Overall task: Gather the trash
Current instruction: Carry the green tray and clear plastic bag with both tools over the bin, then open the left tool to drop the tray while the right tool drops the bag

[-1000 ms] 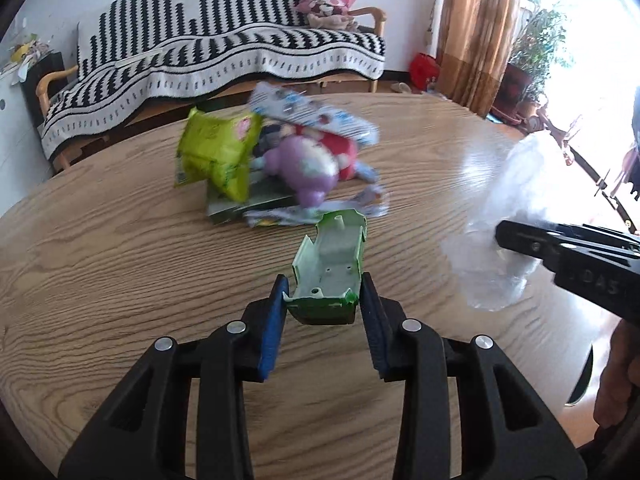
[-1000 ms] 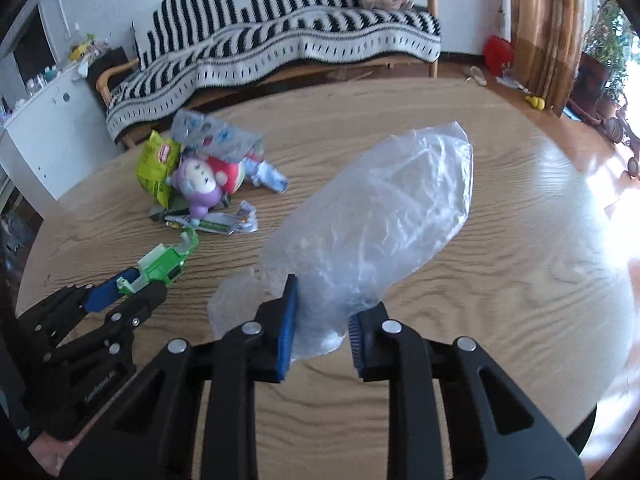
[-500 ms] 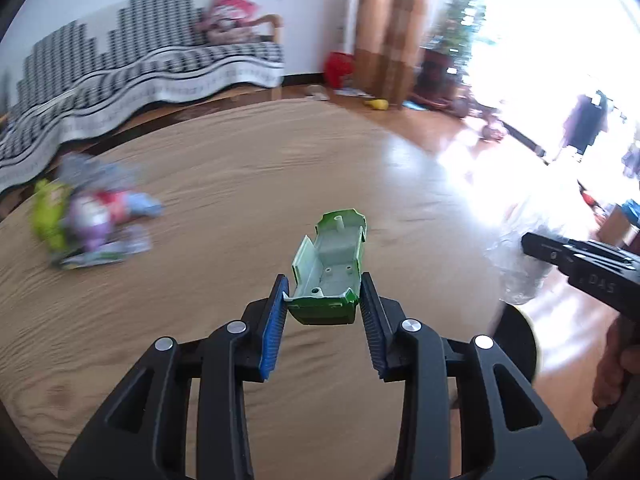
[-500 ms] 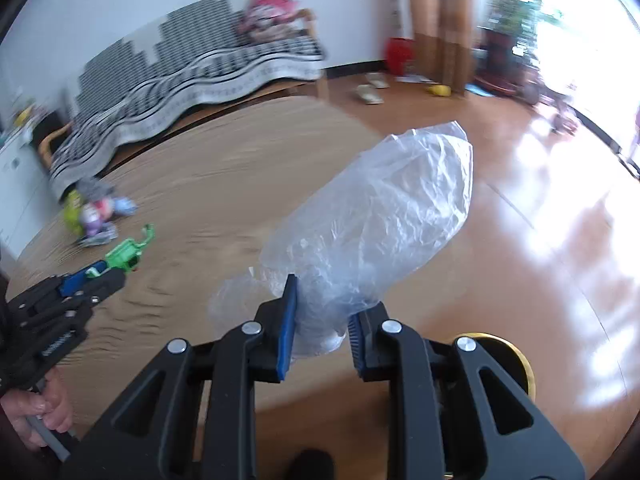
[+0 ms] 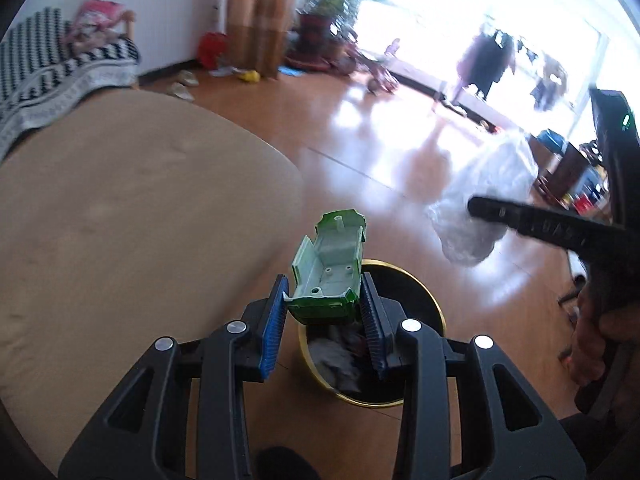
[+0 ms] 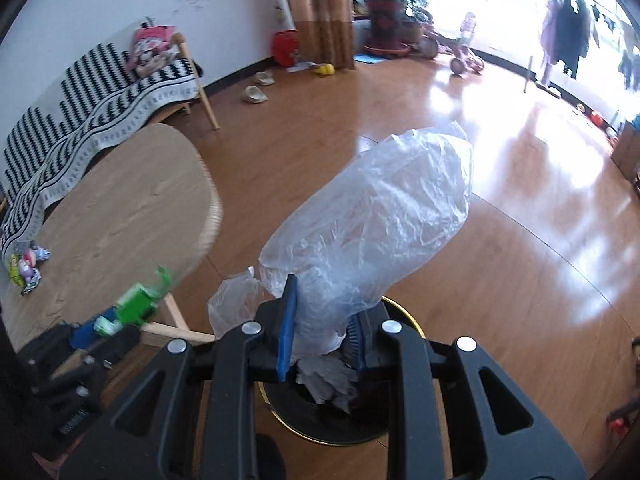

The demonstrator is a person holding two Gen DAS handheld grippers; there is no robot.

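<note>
Above a gold-rimmed bin [image 5: 434, 312] on the wooden floor, the left tool [image 5: 324, 316] was closed partway on a broken green plastic toy shell [image 5: 334, 268], its blue pads pressed to the shell's sides. The right tool [image 6: 322, 332] was pinched nearly shut on the neck of a crumpled clear plastic bag [image 6: 372, 216], which stuck up and forward past the bin's far rim. Crumpled paper [image 6: 324, 380] already lay inside the bin. More rubbish, a small pile of wrappers [image 6: 26, 266], sat well apart on the round wooden surface [image 6: 120, 208]. The risk from here appeared to lie in the release: the light bag, most of it beyond the bin's mouth, could drift onto the floor if let go without being lowered first, and the toy shell, held near the bin's edge, could strike the rim and bounce out.
</note>
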